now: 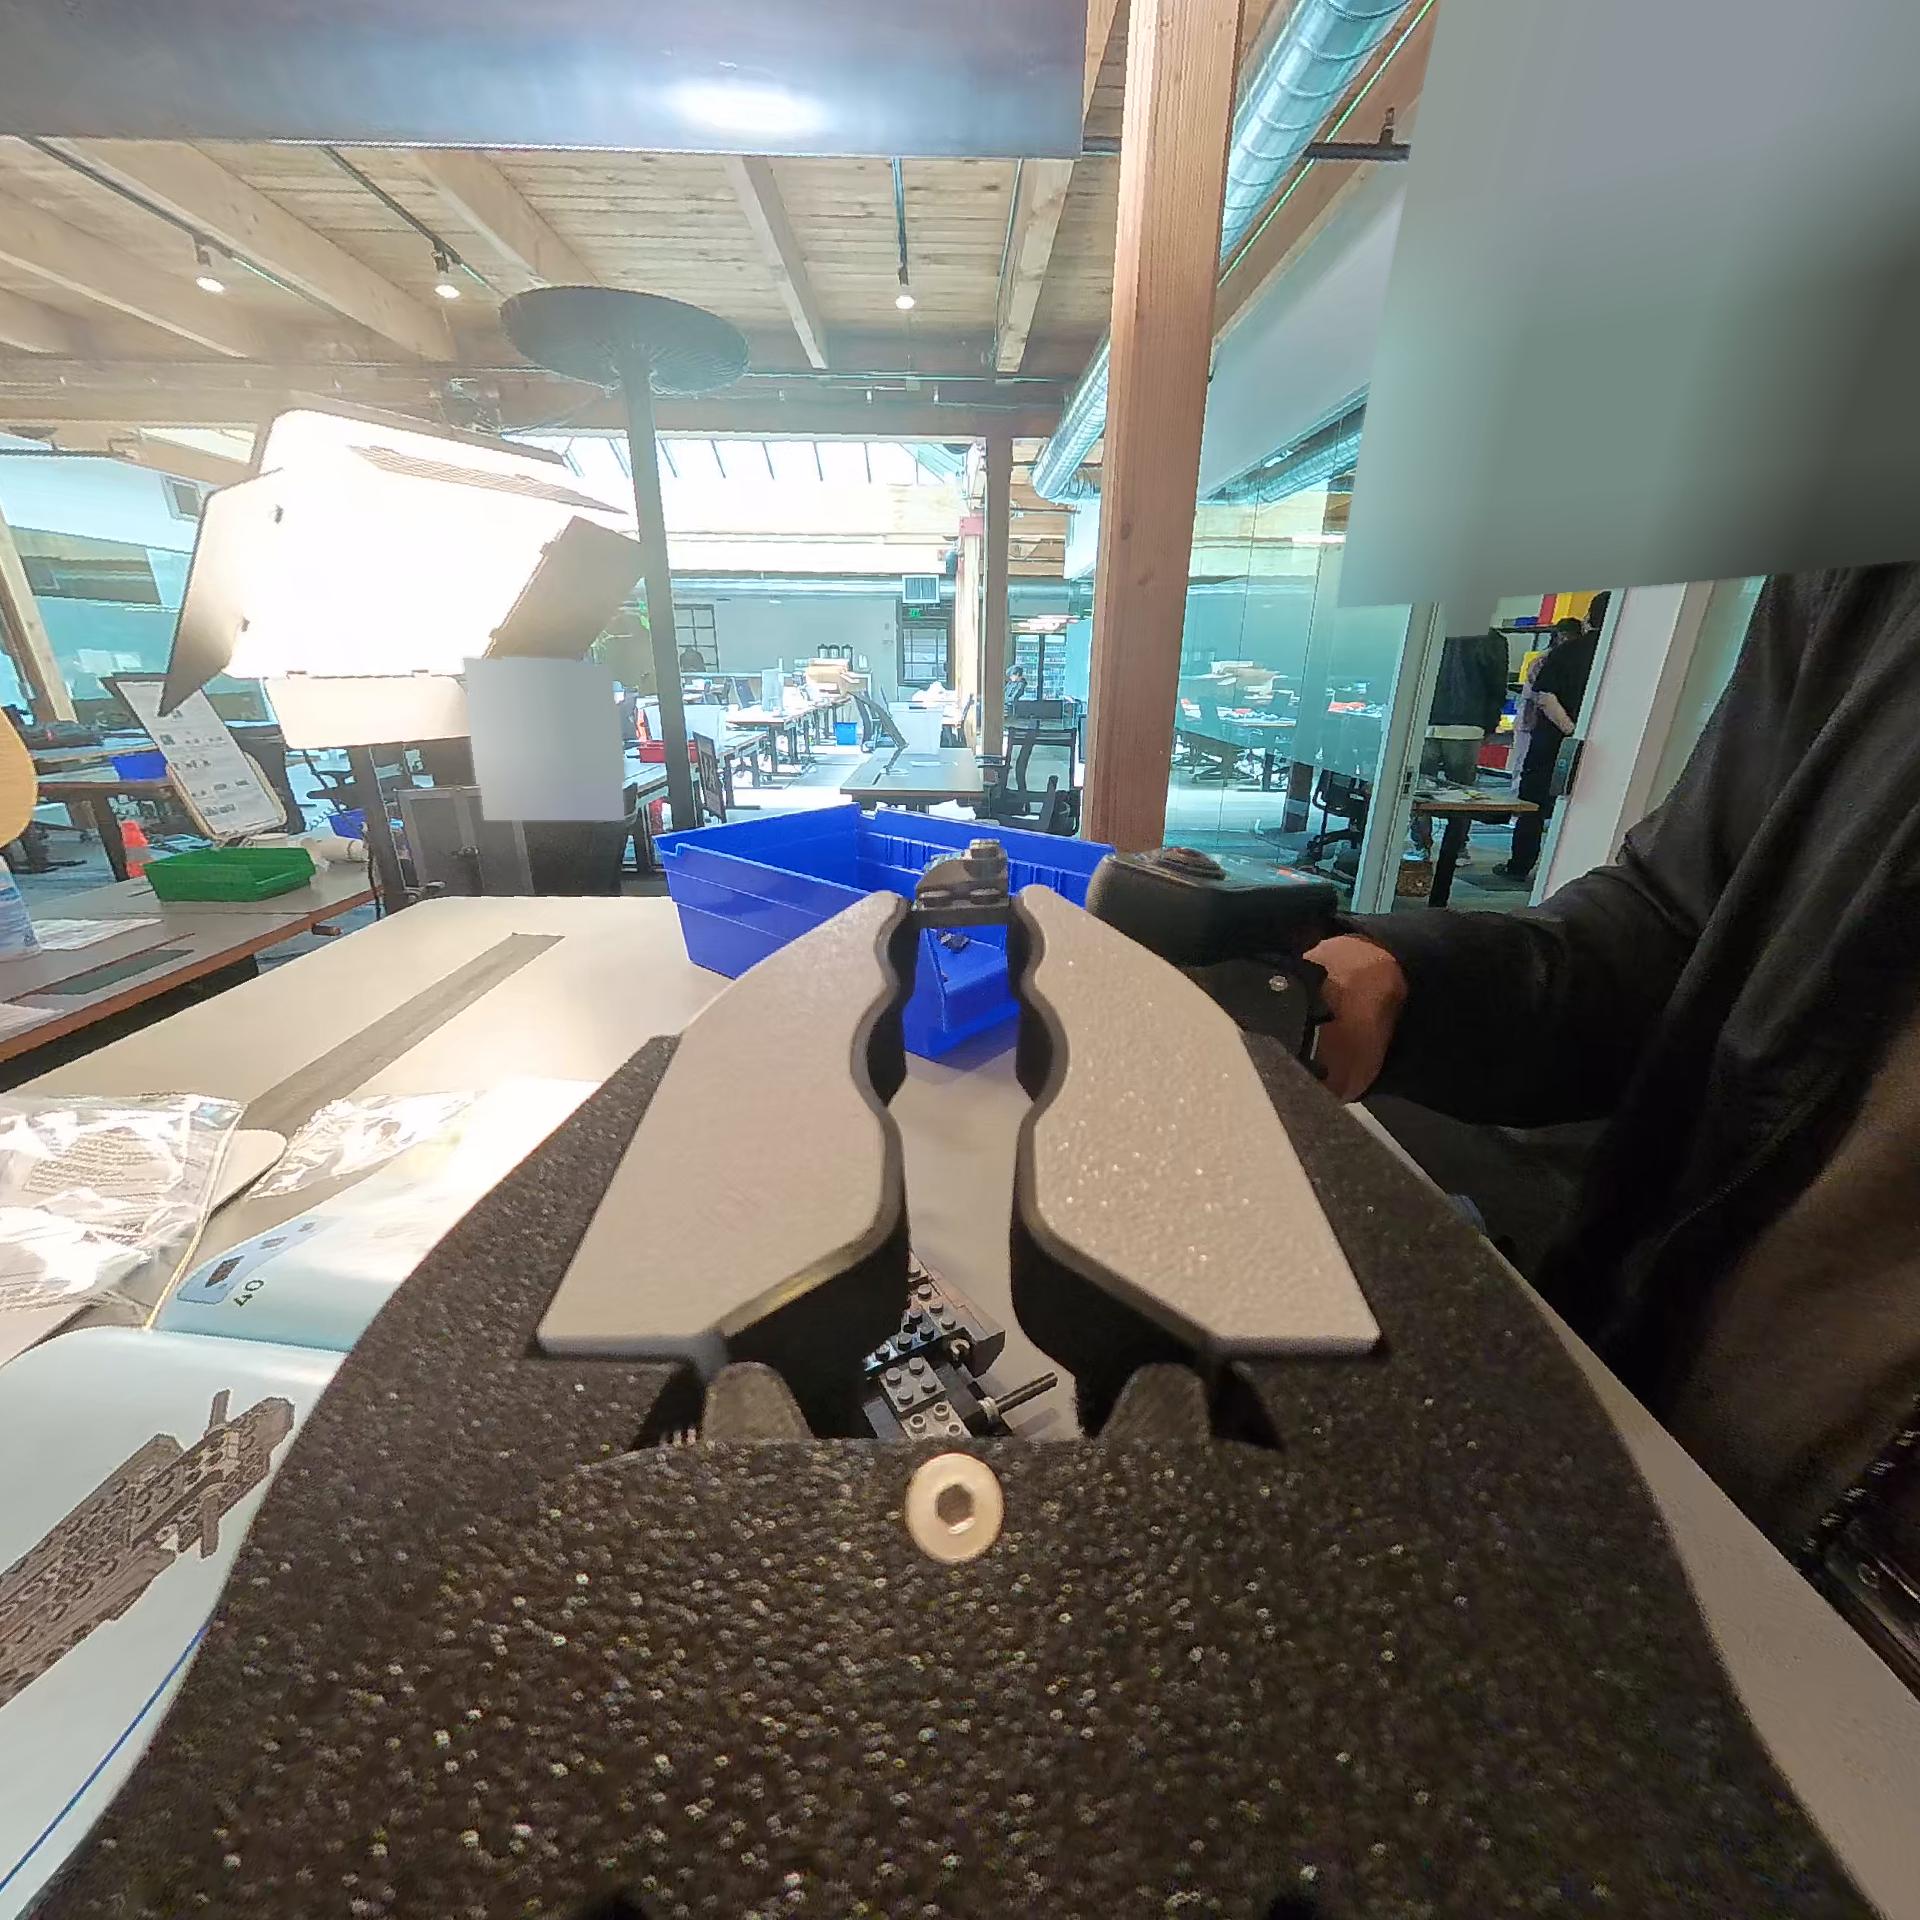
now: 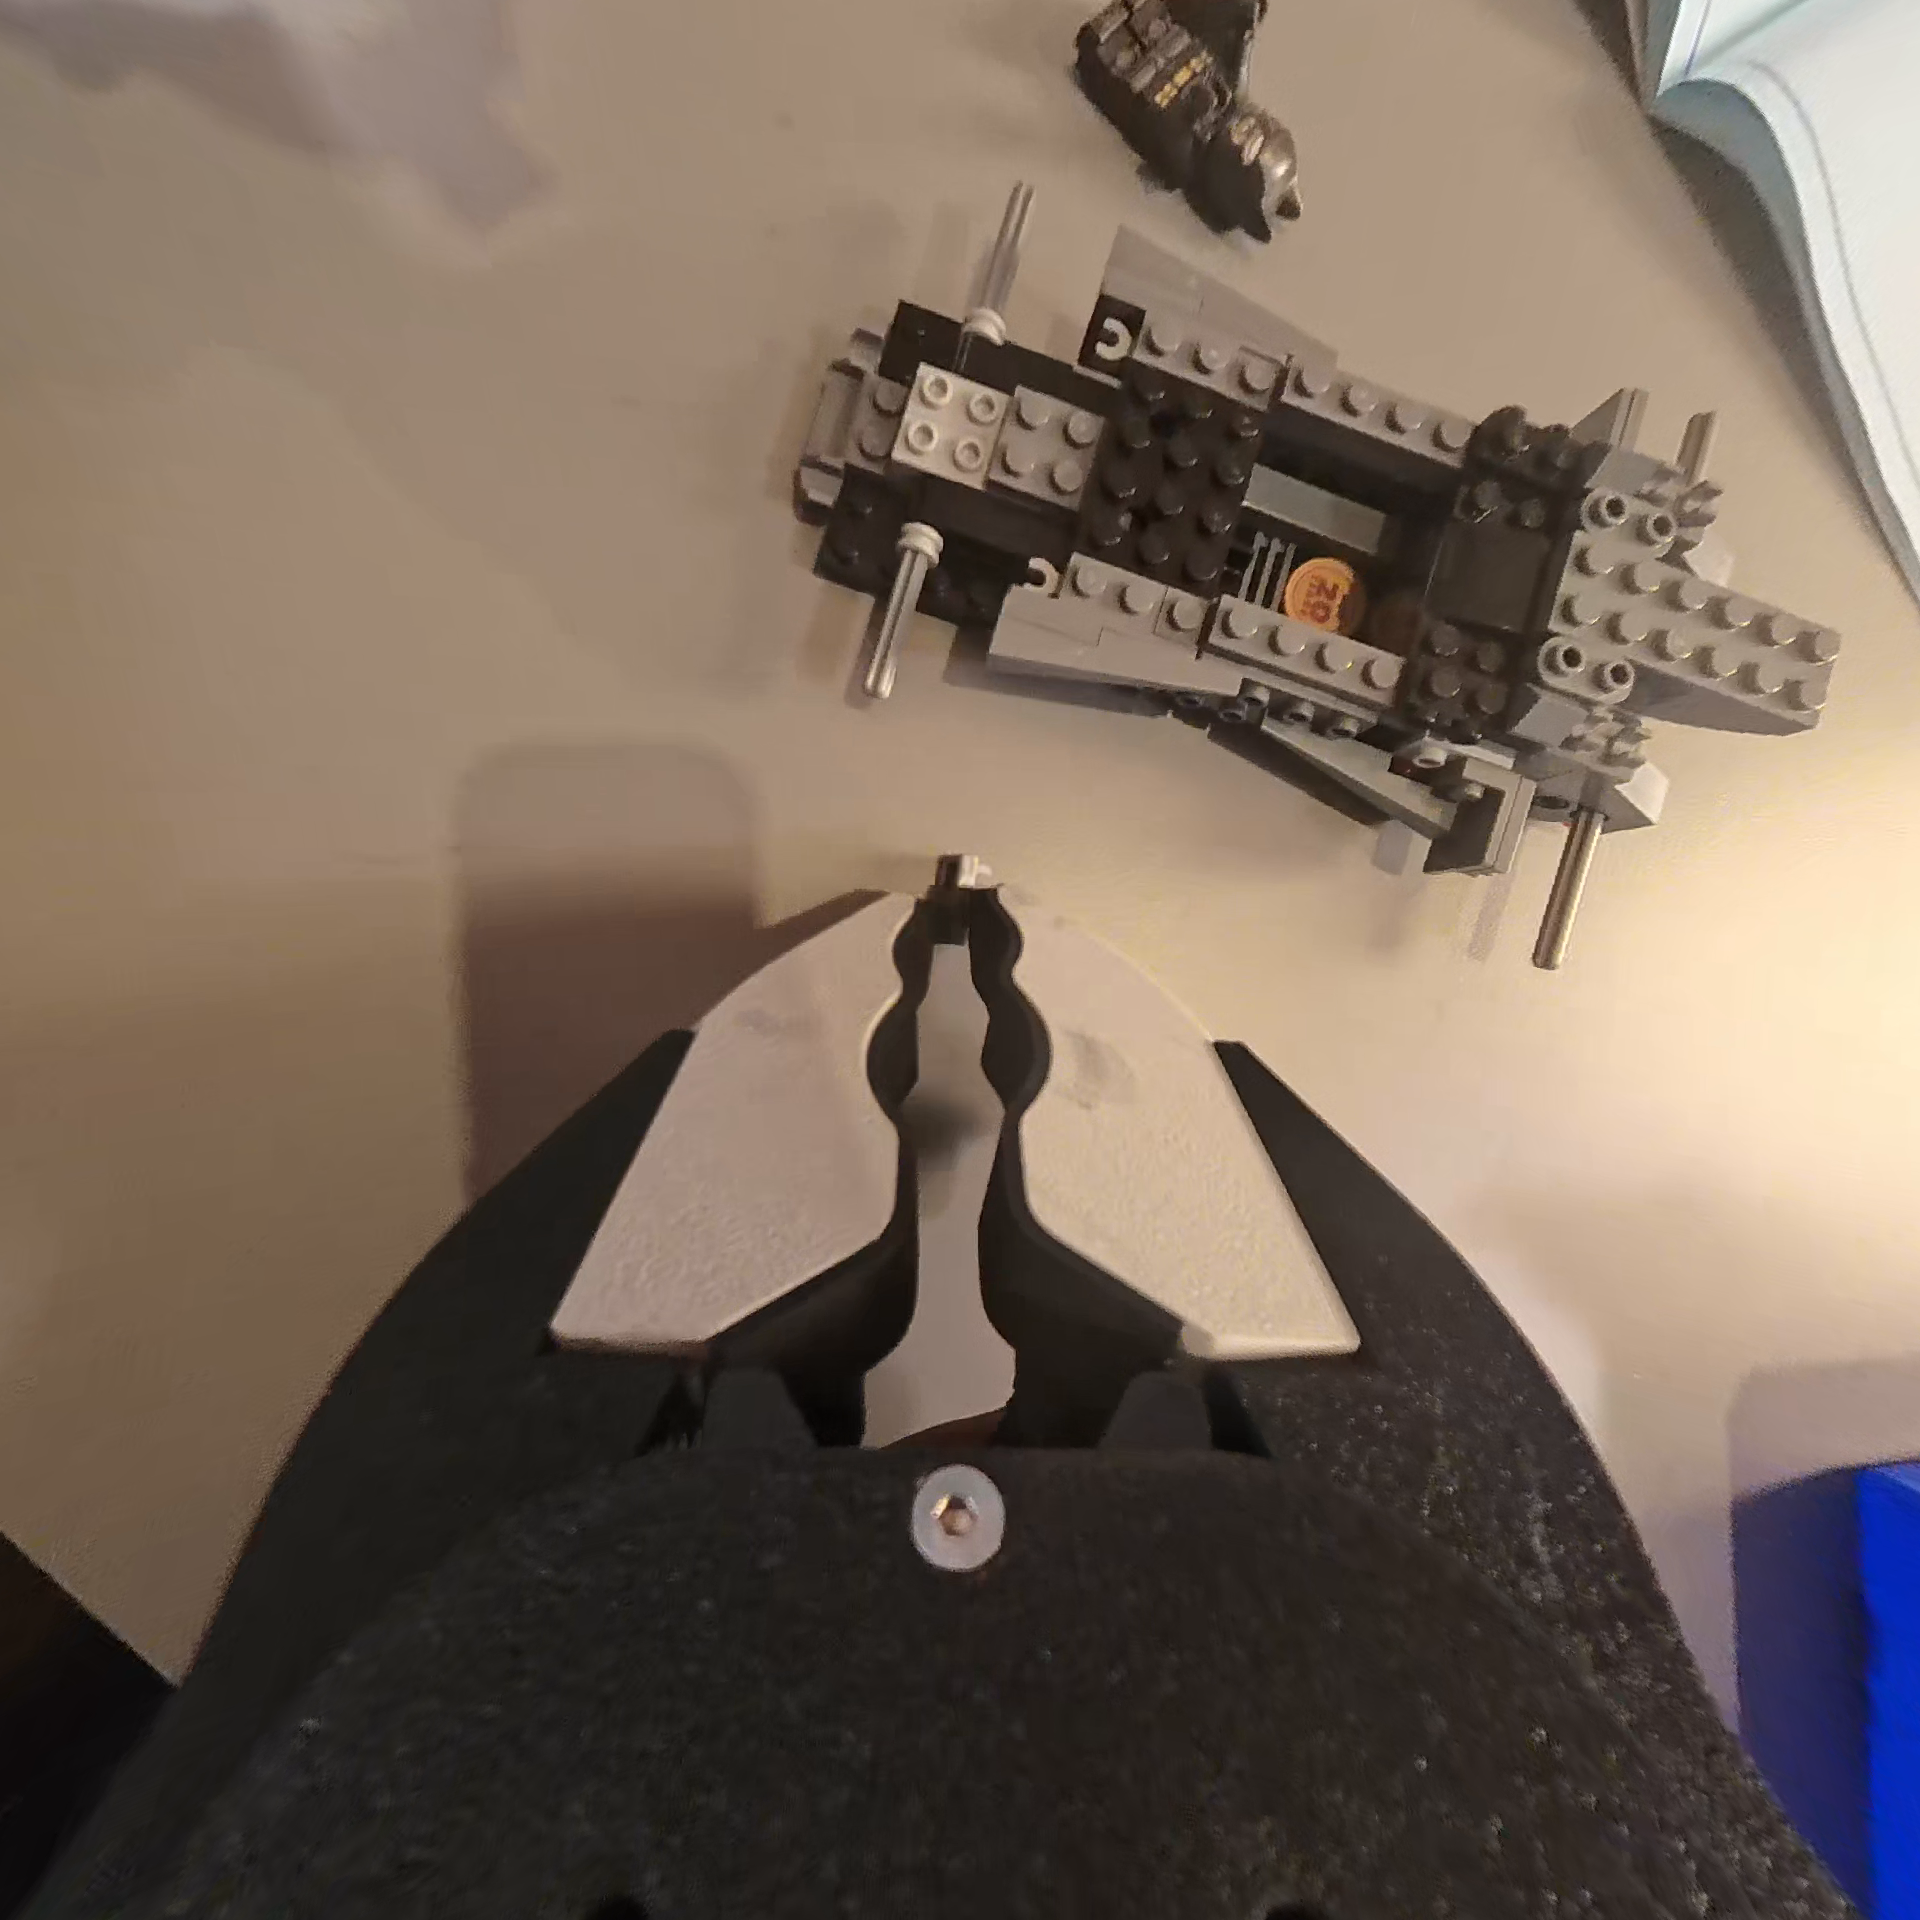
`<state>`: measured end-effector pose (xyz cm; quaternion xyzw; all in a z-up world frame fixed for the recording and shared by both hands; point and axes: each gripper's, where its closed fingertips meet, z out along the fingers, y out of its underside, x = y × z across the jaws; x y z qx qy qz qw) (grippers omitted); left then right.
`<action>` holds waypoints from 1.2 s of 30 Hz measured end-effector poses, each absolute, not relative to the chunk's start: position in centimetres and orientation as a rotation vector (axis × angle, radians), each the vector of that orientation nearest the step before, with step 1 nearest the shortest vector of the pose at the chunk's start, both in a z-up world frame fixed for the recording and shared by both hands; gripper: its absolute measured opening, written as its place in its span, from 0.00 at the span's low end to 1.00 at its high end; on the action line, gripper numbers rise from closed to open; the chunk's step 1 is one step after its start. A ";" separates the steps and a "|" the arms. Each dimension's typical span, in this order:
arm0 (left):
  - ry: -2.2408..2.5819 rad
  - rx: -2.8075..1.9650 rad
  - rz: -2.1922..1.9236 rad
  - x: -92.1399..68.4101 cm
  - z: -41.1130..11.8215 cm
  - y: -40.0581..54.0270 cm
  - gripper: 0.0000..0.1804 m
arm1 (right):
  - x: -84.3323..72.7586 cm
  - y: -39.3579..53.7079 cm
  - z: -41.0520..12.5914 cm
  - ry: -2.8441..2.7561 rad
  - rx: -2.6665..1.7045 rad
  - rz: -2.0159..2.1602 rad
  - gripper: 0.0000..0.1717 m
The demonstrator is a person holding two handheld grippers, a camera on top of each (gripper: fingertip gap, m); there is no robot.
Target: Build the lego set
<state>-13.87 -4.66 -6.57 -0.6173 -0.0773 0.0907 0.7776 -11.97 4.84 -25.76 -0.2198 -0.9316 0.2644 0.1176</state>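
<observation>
In the left wrist view my left gripper (image 1: pixel 961 906) is shut on a small dark grey brick piece (image 1: pixel 961 881), held up in the air in front of a blue bin (image 1: pixel 769 883). In the right wrist view my right gripper (image 2: pixel 954 906) points down at the table, and its fingertips pinch a tiny black and white piece (image 2: pixel 958 873). A grey and black brick model (image 2: pixel 1299 540) with metal axles lies on the table just beyond and to the right. Part of the model also shows under my left gripper (image 1: pixel 935 1371). A person's hand holds the right gripper (image 1: pixel 1205 914) beside the bin.
A second small dark brick assembly (image 2: pixel 1184 83) lies at the far edge of the right wrist view. An open instruction booklet (image 1: pixel 125 1507) and clear plastic bags (image 1: pixel 94 1174) lie to the left. The blue bin's corner (image 2: pixel 1849 1662) is at the lower right.
</observation>
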 end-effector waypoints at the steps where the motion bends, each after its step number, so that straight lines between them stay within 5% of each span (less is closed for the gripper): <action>1: -0.166 -1.334 0.198 -13.9 -6.5 -4.7 0.09 | -12.0 4.8 -25.7 -2.720 -0.631 0.768 0.04; 14: -0.165 -1.337 0.201 -13.8 -6.5 -4.7 0.09 | -8.8 6.8 -25.1 -2.579 -0.064 0.551 0.11; 23: -0.162 -1.341 0.203 -13.8 -6.5 -4.5 0.09 | -9.0 8.5 -24.4 -2.646 -0.607 0.808 0.13; 29: -0.160 -1.341 0.194 -13.7 -6.6 -4.4 0.09 | -9.4 8.6 -25.2 -2.667 -0.377 0.926 0.21; 36: -0.158 -1.349 0.186 -13.7 -6.8 -4.1 0.09 | -9.4 7.9 -25.7 -2.813 -0.383 0.975 0.12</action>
